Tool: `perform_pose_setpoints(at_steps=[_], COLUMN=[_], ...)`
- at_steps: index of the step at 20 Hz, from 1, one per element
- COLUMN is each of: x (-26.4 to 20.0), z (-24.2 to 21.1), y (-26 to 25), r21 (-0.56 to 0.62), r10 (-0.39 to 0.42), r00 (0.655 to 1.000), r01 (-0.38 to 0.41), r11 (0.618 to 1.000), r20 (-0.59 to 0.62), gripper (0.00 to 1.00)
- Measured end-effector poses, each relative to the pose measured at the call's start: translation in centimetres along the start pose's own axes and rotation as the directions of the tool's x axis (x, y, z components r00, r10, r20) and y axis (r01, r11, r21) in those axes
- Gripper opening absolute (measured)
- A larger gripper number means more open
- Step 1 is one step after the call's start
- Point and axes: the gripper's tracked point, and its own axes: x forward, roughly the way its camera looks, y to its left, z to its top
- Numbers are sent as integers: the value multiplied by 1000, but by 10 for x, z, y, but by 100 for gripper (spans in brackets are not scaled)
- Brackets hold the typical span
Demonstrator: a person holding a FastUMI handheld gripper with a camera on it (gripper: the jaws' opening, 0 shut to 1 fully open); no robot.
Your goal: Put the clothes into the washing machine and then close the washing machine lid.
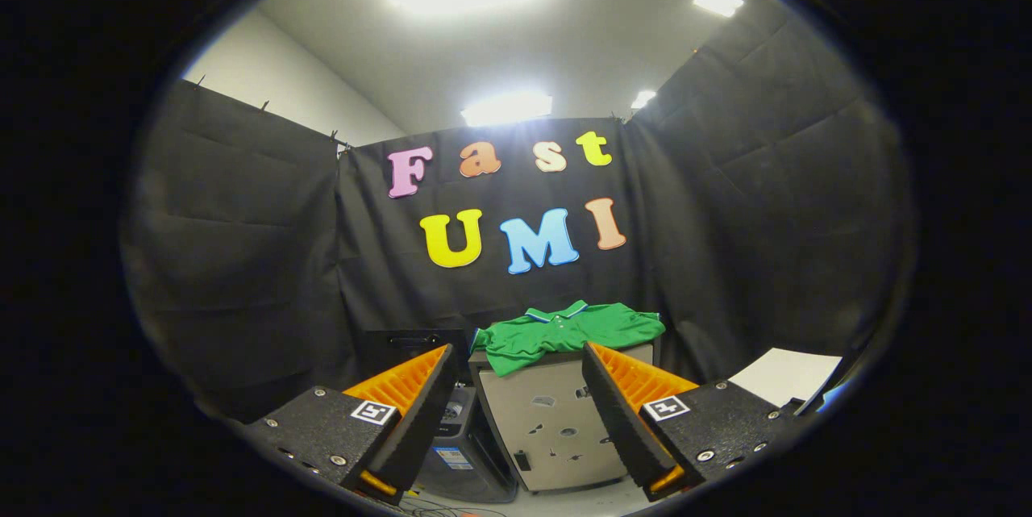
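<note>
The washing machine — I am guessing it is the dark unit (463,452) sitting low between the fingers, just beside the pale cabinet (556,428) — is lying partly behind the left finger, so I am not seeing its lid or opening at all, and I cannot tell whether it is open. That is the biggest risk I am weighing: if I am steering toward the wrong box, or dropping cloth onto a closed lid, the whole load step is failing. The pale cabinet is standing beyond the fingers, and the green polo shirt (564,331) is lying spread across its top, one side drooping over the front edge. Since it is draped loosely, I am expecting a pinch on a single layer to drag the rest along the top and let it slide off toward the floor, or trail out of the drum and block the lid from closing. The gripper (516,412) is hanging well short of the shirt, its fingers spread wide with nothing between them — fine for now, but I am approaching through a fisheye view, so I am judging depth poorly and could be closing early on air or ramming the cabinet's edge. A few cables (451,507) are lying on the floor beneath the fingers, where a low swing could be snagging them.
</note>
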Motion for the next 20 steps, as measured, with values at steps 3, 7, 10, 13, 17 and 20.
perform_pose_setpoints(at_steps=[3, 7, 10, 13, 17, 20], x=[4, 13, 29, 63, 137, 210], z=[-2, -3, -3, 2, -7, -31], y=[-1, -5, -12, -27, -59, -74], r21=[1, 3, 5, 17, 8, -41], r10=[-2, -12, -33, -71, -150, -172], r00=[1000, 1000, 999, 997, 983, 965], r01=[2, 12, 33, 72, 152, 168], r11=[1000, 1000, 999, 997, 988, 985], r20=[-7, -13, -26, -41, -101, -197], gripper=[96, 95, 96, 96, 95, 95])
